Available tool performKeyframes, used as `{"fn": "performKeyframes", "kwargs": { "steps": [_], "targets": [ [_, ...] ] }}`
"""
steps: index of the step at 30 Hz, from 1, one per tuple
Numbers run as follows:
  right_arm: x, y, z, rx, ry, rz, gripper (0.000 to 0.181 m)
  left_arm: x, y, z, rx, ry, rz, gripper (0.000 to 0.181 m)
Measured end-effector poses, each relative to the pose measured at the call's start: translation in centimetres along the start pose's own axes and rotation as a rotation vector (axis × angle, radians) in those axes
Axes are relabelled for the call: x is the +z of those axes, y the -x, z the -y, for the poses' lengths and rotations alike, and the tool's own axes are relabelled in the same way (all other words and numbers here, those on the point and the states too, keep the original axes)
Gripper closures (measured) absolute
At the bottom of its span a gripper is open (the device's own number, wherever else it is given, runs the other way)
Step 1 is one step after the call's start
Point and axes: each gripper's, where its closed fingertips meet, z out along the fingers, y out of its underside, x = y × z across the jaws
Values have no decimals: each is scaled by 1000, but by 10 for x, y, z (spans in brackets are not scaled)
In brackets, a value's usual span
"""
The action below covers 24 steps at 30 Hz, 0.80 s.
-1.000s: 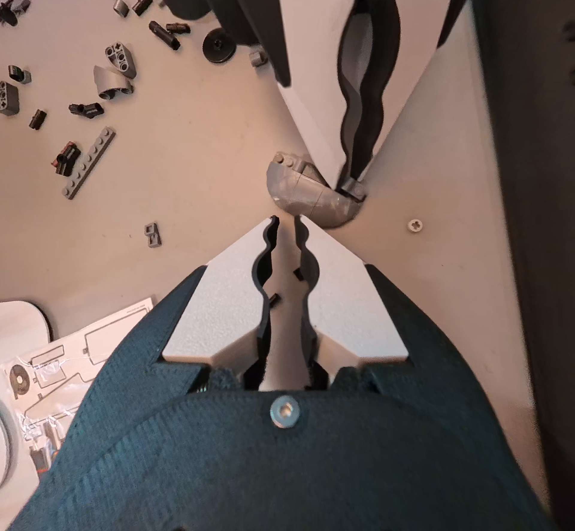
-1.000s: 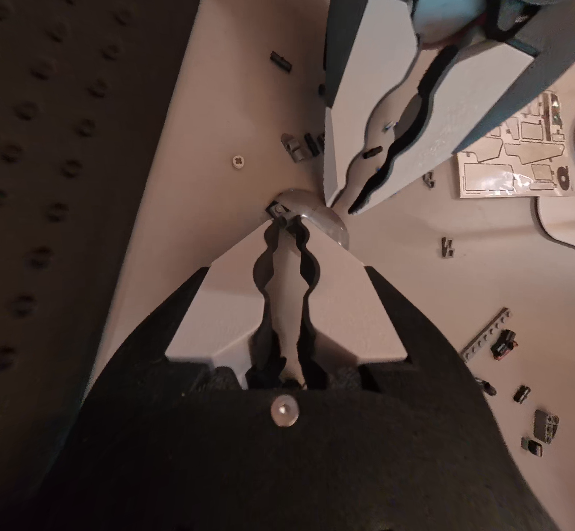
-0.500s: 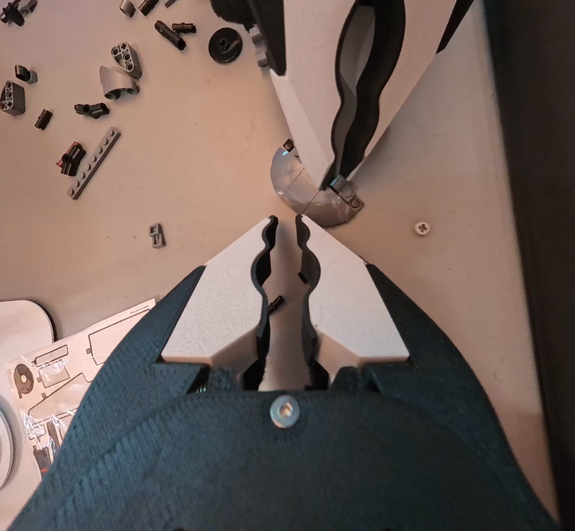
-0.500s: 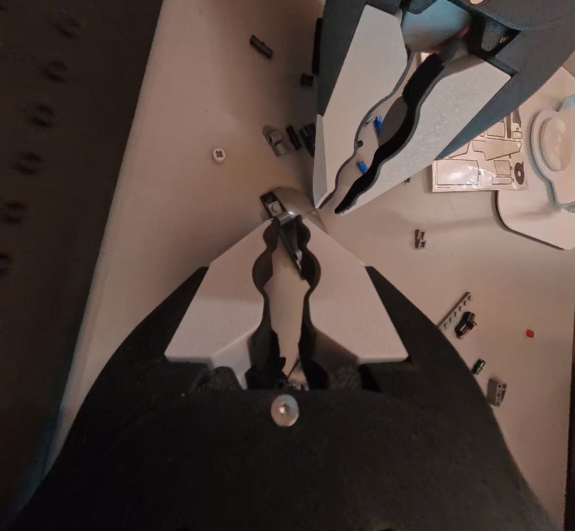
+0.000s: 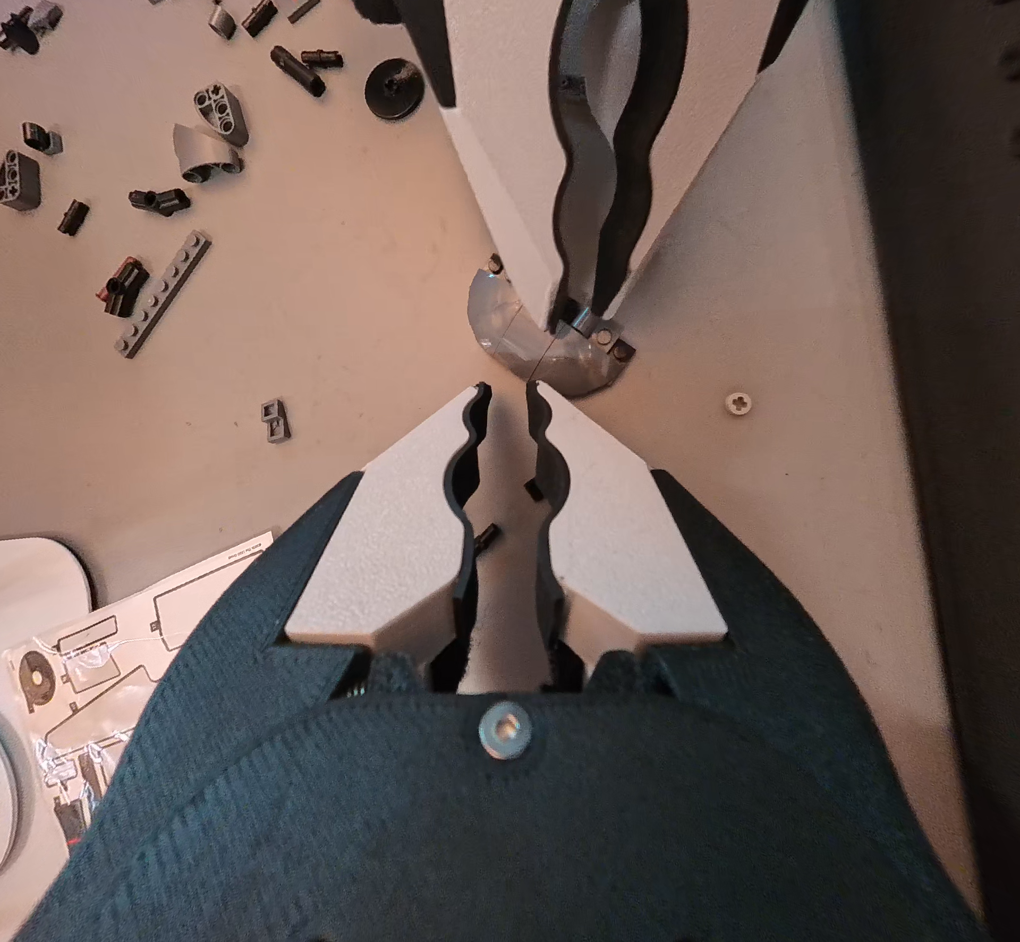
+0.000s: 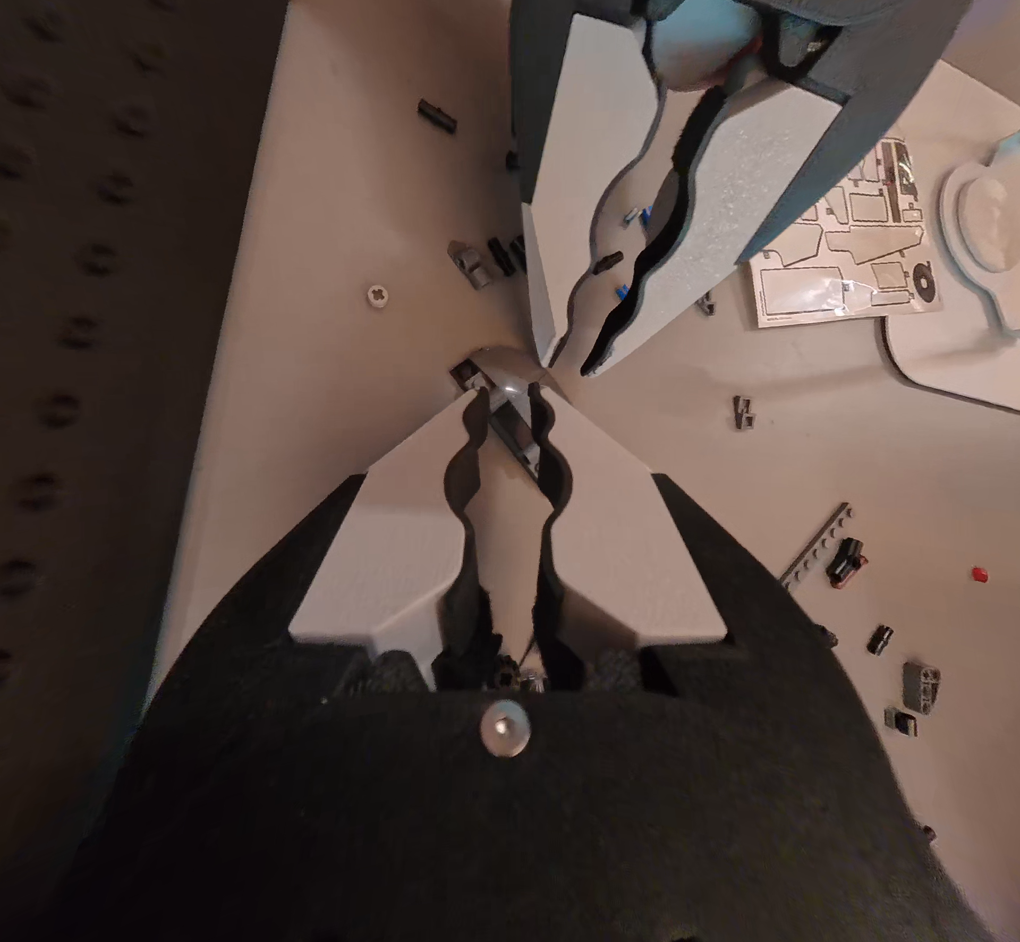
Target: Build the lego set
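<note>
Far out to the left of the left claw [image 5: 505,391] lay the unused stock: small black pins and connectors [image 5: 304,66], a grey curved panel [image 5: 204,156], a long grey studded plate [image 5: 163,294], a black wheel disc [image 5: 394,87] and, nearer, a small grey bracket [image 5: 276,420], with a sticker sheet [image 5: 99,656] at its lower left. So the build looked barely begun, in my judgement: only one small assembly existed, and most parts sat loose and unjoined. The left claw itself stood slightly apart and held nothing, its tips just short of the grey curved assembly [image 5: 543,349], which rested on the worktop [image 5: 359,308] directly ahead of it. Opposite, the right claw [image 6: 508,394] was clamped on a small grey piece at the assembly's [image 6: 505,361] upper edge, seemingly pressing or seating it; whether it had clicked home could not be told. To the right of both claws a round white piece [image 5: 738,403] lay alone, near the worktop edge. The worktop was plain beige, lightly marked, lit warmly and dimly; beyond its edge, on the right of the left claw, ran a dark surface with rows of raised dots [image 6: 83,253], and little else of the room showed
</note>
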Motion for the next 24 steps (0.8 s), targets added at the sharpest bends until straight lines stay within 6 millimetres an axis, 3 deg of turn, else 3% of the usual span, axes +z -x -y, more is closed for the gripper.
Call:
{"fn": "performKeyframes", "kwargs": {
  "steps": [24],
  "targets": [
    [5,-14,-17,78,59,-43,167,1,-1,1,-9,-9,-13,168]
  ]
}}
